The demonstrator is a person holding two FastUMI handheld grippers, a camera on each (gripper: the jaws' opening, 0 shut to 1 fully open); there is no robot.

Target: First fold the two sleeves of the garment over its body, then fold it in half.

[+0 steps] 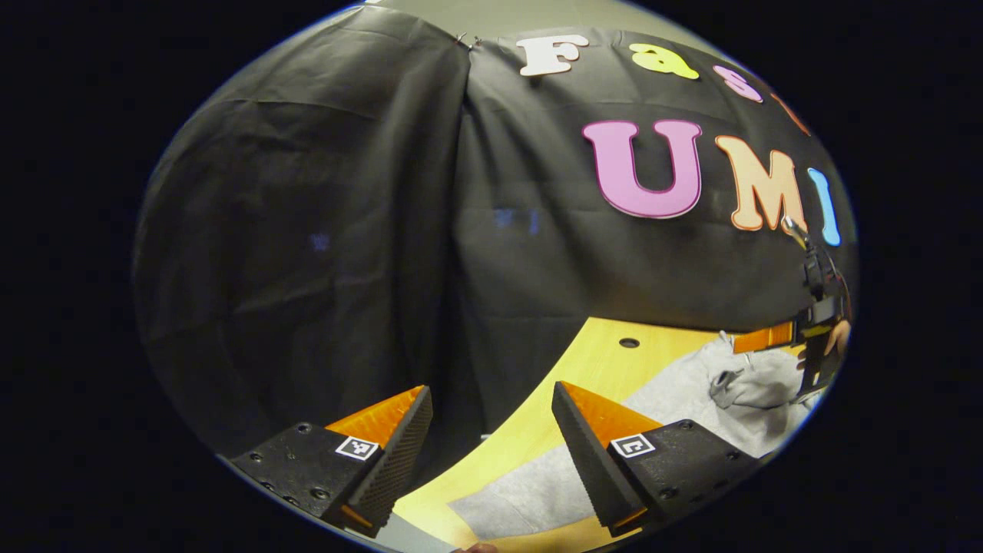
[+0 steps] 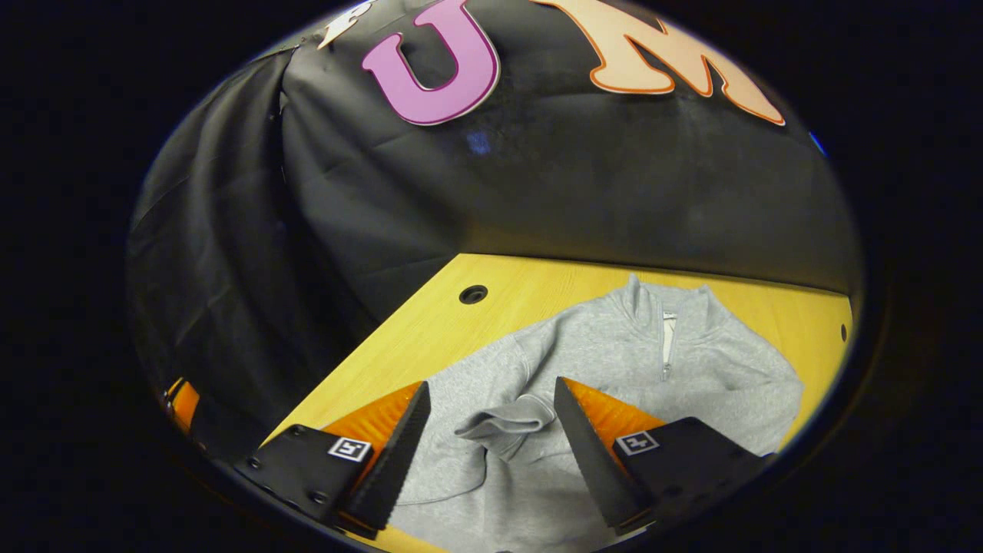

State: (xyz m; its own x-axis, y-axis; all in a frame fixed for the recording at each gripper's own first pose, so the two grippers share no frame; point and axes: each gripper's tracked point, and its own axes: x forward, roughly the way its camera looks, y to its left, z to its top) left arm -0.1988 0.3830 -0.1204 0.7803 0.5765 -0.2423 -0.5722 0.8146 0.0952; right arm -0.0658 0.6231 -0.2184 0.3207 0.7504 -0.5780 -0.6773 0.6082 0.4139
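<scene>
Fingers [image 2: 572,430] apart over sweatshirt [image 2: 691,369] (sleeve folded)

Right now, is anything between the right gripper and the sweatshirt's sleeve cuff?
Nothing visible. In the right gripper view, the right gripper is open, and the cuff lies on the sweatshirt between its fingers. No other object sits on the garment or on the table around it.

Left gripper [image 1: 491,445] and right gripper [image 2: 489,442] both hang with jaws spread apart.
</scene>
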